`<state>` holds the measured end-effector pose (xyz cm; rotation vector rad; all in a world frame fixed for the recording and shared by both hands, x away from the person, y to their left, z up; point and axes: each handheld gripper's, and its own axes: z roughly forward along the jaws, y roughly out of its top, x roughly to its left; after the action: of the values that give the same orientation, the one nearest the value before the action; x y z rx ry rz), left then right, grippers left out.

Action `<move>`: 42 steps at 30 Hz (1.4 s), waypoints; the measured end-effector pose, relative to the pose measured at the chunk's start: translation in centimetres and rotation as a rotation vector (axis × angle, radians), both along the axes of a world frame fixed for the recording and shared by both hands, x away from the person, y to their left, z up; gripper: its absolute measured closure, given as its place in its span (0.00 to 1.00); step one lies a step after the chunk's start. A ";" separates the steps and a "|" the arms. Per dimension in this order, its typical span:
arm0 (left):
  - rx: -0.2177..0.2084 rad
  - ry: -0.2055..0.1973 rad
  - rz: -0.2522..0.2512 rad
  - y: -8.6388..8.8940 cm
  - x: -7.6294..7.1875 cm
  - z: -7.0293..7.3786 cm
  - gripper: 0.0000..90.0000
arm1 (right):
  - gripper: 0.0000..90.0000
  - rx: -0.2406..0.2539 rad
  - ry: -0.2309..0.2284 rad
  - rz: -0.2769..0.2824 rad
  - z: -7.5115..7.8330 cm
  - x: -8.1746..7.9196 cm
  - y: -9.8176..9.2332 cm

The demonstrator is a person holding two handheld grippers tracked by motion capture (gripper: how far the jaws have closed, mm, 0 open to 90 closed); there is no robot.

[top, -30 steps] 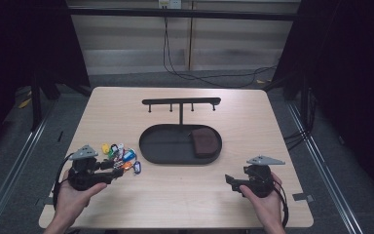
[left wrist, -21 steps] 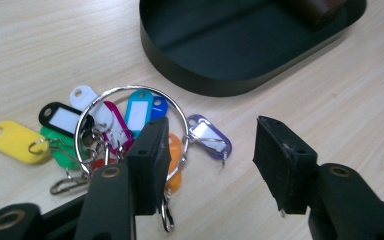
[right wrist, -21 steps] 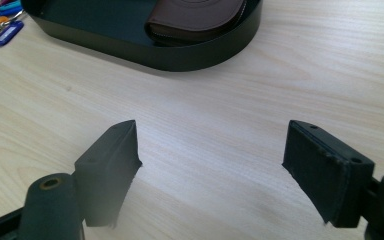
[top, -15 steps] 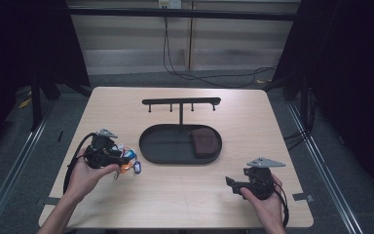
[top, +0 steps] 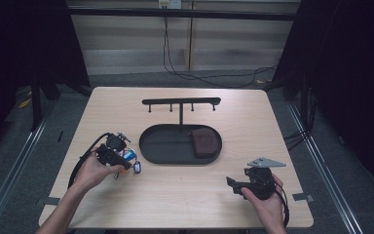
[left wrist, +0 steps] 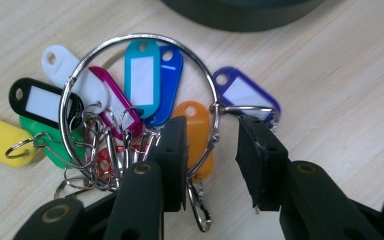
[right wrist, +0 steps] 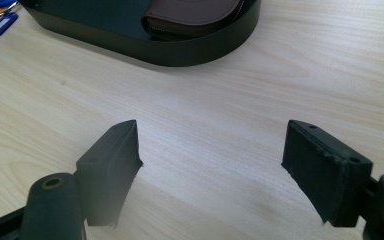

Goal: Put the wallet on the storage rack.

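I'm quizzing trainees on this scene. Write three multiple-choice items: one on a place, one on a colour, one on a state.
1. Where is the wallet?
A. in the tray
B. on the rack
C. beside the keys

2. What colour is the tag nearest the ring's top?
A. yellow
B. teal
C. black

3. How is the right claw?
A. shut on the wallet
B. shut, empty
C. open, empty

Answers: 1 A, it lies at the tray's right end. 2 B, teal sits under the arc. 3 C, its jaws stand wide over bare table.

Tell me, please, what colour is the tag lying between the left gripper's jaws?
Orange: the tag shows best in the left gripper view.
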<state>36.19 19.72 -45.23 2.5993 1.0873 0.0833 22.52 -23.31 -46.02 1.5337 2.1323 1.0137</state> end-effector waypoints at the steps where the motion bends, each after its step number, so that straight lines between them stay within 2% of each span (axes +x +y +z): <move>1: 0.000 0.000 0.000 0.0 0.0 0.0 0.73 | 0.25 0.000 -0.001 -0.001 0.0 0.0 0.0; 6: 0.011 0.021 -0.038 -0.1 0.5 -0.5 0.77 | 0.25 0.000 0.002 -0.003 -0.1 0.0 0.0; 10: 0.066 0.023 -0.086 -0.6 0.5 -0.8 0.81 | 0.25 0.002 0.005 -0.007 -0.2 0.1 -0.1; 16: 0.081 0.031 -0.113 -0.8 0.6 -1.1 0.87 | 0.25 0.004 0.009 -0.012 -0.2 0.1 -0.2; 17: 0.121 0.037 -0.147 -1.0 0.7 -1.0 0.88 | 0.25 0.004 0.008 -0.011 -0.2 0.1 -0.2; 18: 0.151 0.042 -0.160 -1.2 0.8 -1.0 0.89 | 0.25 0.004 0.009 -0.012 -0.2 0.1 -0.2; 19: 0.151 0.042 -0.160 -1.2 0.8 -1.0 0.89 | 0.25 0.004 0.009 -0.012 -0.2 0.1 -0.2; 20: 0.180 0.048 -0.174 -1.6 0.9 -1.0 0.89 | 0.25 0.003 0.007 -0.010 -0.2 0.2 -0.2; 21: 0.185 0.075 -0.178 -1.7 1.1 -1.0 0.88 | 0.25 0.005 0.009 -0.011 -0.2 0.2 -0.2; 23: 0.200 0.095 -0.190 -1.9 1.4 -1.0 0.87 | 0.25 0.005 0.008 -0.012 -0.2 0.2 -0.2; 24: 0.221 0.109 -0.200 -2.1 1.6 -1.0 0.88 | 0.25 0.002 0.007 -0.010 -0.3 0.2 -0.2; 25: 0.221 0.109 -0.200 -2.1 1.6 -1.0 0.88 | 0.25 0.003 0.008 -0.010 -0.3 0.2 -0.2; 26: 0.244 0.107 -0.221 -2.3 1.7 -1.0 0.88 | 0.25 0.003 0.008 -0.010 -0.3 0.2 -0.2; 28: 0.266 0.124 -0.229 -2.8 1.9 -1.1 0.88 | 0.25 0.005 0.006 -0.009 -0.3 0.2 -0.2; 29: 0.301 0.131 -0.243 -3.2 1.9 -1.1 0.88 | 0.25 0.005 0.007 -0.008 -0.3 0.2 -0.2; 32: 0.321 0.124 -0.242 -3.5 1.9 -1.1 0.88 | 0.25 0.005 0.010 -0.008 -0.3 0.2 -0.2; 34: 0.353 0.120 -0.239 -4.0 1.7 -1.1 0.91 | 0.25 0.004 0.013 -0.005 -0.3 0.2 -0.1; 41: 0.334 0.133 -0.234 -4.0 2.0 -1.1 0.95 | 0.25 0.009 0.008 -0.014 -0.2 0.2 -0.3; 42: 0.314 0.143 -0.225 -3.8 2.1 -1.1 0.96 | 0.25 0.012 0.005 -0.014 -0.2 0.2 -0.5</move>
<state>38.32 15.95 -46.28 3.0332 0.8782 0.0172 22.75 -23.80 -46.23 1.5558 2.1197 1.0212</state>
